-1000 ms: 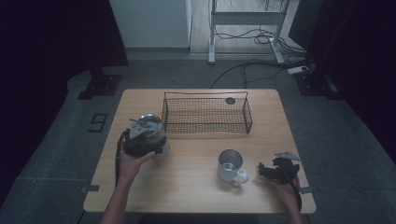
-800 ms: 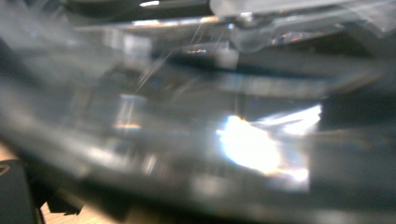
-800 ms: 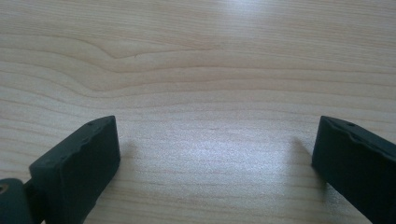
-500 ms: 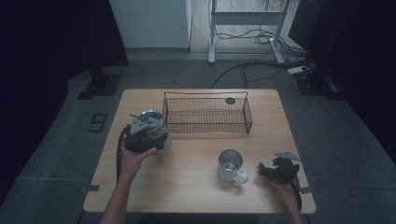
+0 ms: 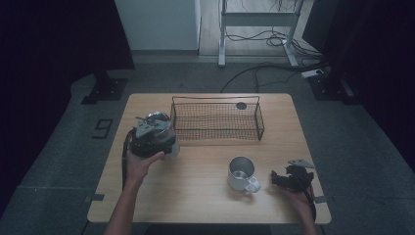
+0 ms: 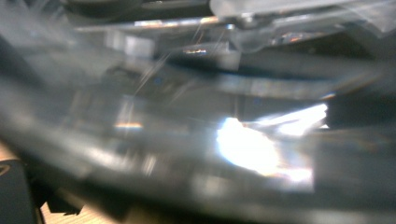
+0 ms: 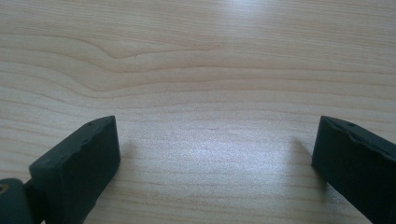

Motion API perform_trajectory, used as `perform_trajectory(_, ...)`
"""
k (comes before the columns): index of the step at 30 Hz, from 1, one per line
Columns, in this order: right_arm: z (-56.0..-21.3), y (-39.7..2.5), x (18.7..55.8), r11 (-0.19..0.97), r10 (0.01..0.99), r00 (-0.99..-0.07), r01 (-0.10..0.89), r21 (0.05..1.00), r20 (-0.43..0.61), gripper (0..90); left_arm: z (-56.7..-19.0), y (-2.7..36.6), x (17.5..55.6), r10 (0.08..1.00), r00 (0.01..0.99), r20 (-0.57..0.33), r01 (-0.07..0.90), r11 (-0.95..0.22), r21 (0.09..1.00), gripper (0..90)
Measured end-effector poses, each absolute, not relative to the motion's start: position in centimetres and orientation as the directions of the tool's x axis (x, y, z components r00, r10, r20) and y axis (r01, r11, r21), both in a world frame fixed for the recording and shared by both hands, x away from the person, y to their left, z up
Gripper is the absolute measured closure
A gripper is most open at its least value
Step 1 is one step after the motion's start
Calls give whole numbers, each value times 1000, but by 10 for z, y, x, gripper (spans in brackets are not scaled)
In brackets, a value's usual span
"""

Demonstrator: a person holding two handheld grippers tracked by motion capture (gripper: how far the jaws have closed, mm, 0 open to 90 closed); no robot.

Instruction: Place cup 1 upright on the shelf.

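- High view: we see the left tool point(image 5: 152, 139) raised near the left end of the wire basket point(image 5: 217, 119), carrying a shiny metal cup point(image 5: 159, 120) at its tip. The cup sits at about nine o'clock from the basket, just beside its left wall and not yet over it. We judge the job to be loading cups into the basket, and it is under way, since the basket looks empty but for a dark round mark at its far side. A second metal mug point(image 5: 242, 173) stands on the counter point(image 5: 205, 205) at about six o'clock from the basket. The right tool point(image 5: 288, 179) rests at three o'clock from that mug, near it but apart.
- Left gripper view: blurred reflective metal sits right against the lens. We cannot see the jaws, so we take the grip from the high view.
- Right gripper view: the right tool point(image 7: 212, 154) has its jaws spread wide over bare wood, with nothing between them.
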State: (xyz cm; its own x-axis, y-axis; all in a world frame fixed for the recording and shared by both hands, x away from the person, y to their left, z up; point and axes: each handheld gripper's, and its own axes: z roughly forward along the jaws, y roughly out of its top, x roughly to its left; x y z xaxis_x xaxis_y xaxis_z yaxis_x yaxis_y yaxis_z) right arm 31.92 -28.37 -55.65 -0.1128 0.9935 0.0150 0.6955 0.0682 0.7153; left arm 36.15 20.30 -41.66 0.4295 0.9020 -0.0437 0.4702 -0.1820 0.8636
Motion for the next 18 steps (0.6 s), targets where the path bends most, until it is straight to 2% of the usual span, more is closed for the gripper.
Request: perform_trajectory(18, -557, -284, 320, 68, 994, -112, 695, 716, 15, 7, -410, 195, 375, 907, 417, -50, 468, -167, 868, 42)
